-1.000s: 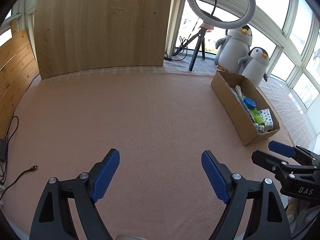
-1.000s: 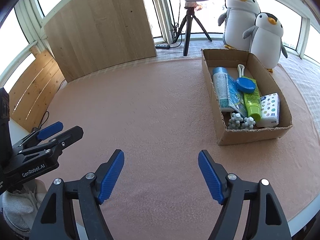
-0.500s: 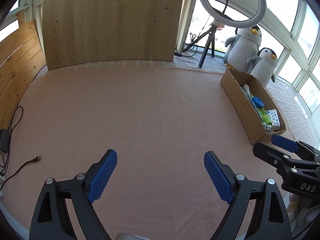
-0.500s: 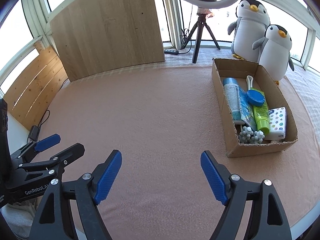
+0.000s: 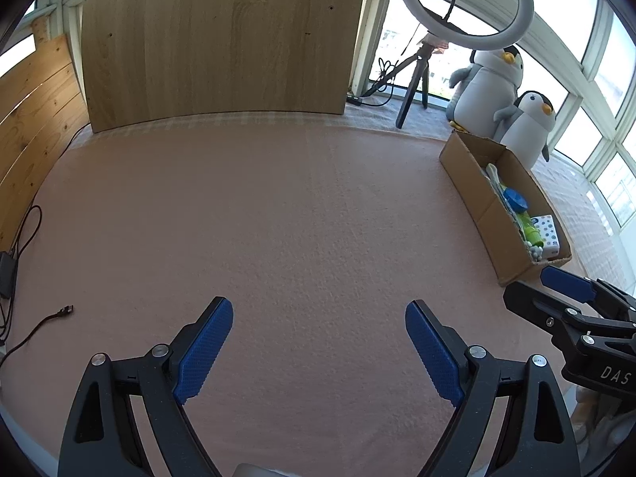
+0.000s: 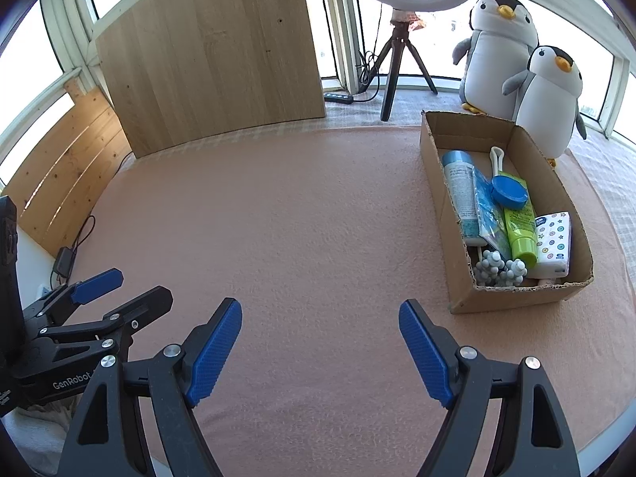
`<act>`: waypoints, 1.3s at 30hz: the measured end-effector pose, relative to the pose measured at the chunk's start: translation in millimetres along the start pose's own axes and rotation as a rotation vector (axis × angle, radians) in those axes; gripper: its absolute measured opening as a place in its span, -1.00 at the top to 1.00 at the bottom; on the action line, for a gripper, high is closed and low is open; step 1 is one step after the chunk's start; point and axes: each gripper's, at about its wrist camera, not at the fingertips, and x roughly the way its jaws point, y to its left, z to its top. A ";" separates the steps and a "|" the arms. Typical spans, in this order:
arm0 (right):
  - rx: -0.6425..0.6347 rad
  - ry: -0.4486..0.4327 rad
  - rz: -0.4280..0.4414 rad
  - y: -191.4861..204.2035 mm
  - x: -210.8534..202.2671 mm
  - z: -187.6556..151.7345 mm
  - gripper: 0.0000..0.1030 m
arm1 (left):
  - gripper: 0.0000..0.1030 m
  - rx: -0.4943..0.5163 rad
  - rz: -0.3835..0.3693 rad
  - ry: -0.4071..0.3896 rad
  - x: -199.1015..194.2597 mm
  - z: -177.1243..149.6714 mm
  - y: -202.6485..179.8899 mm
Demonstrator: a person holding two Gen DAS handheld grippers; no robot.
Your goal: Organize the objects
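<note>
- The left gripper, a black two-finger tool with blue ribbed pads, is hovering over the bare pink felt-like table cover with its jaws standing wide and nothing between them.
- The right gripper, of the same make, is likewise hanging wide open and empty, just beside the left one.
- The open brown cardboard box is sitting on the cover's right side, in front of two grey-and-white plush penguins.
- Inside the box the task's things are lying packed side by side — a light-blue cylindrical bottle, a blue patterned sachet, a white-handled tool with a round blue head, a green tube, a white dotted tissue pack and a cluster of grey knobbly pieces.
- Compared with a second ago, both views are showing the box a little farther off and more of the near table edge — the grippers appear to be drawing back slightly, though the shift is small.
- No loose object is showing anywhere on the cover, so the sorting is looking finished, or very nearly so; a black cable at the left edge is not part of it.
</note>
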 end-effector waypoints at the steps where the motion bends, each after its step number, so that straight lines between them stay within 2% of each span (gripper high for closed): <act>1: 0.000 0.000 0.000 0.0 0.0 0.0 -0.52 | -0.77 -0.002 0.000 0.001 0.2 0.0 -0.2; 39: 0.011 0.008 -0.004 -7.2 -1.9 -2.6 -0.53 | -0.77 0.008 -0.008 0.009 3.3 0.5 -5.9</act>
